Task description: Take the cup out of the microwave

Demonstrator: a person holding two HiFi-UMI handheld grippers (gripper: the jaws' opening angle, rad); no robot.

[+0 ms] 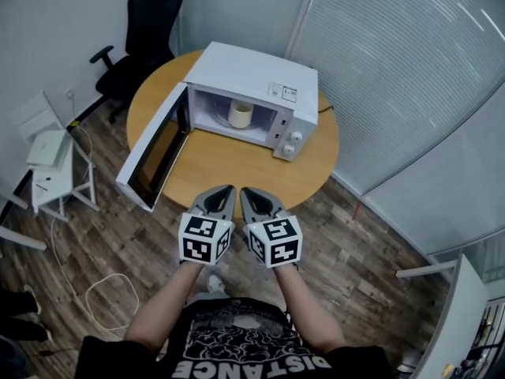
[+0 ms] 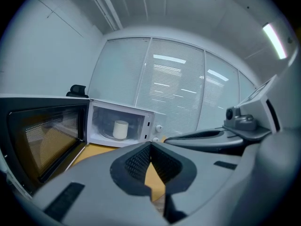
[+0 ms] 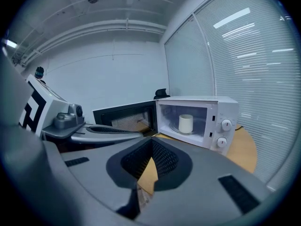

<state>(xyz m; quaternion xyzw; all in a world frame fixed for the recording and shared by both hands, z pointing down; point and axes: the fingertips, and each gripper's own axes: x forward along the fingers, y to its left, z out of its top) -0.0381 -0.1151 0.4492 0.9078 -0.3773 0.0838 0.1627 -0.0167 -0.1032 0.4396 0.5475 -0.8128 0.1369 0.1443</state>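
A cream-coloured cylindrical cup (image 1: 241, 114) stands upright inside the white boxy microwave (image 1: 260, 76), about the middle of its lit chamber, touching neither wall. The microwave's dark-windowed door (image 1: 154, 155) is swung wide open to the left, out past the edge of the round wooden bench (image 1: 229, 164) that carries the oven. Two round white knobs (image 1: 292, 142) sit one above the other on the panel to the right of the opening.

The left gripper (image 1: 226, 189) and the right gripper (image 1: 245, 191) are held side by side, close together, over the near rim of the bench, both pointing towards the open chamber and well short of it. In each gripper view the two ribbed dark pads meet at their tips, so both pairs of jaws are pressed together with nothing between them; only bare bench wood shows through the gap below the tips. Each gripper view shows the other gripper alongside.

A black office chair (image 1: 146, 30) stands beyond the bench at the far left, and slatted blinds (image 1: 410, 69) cover the glass wall on the right
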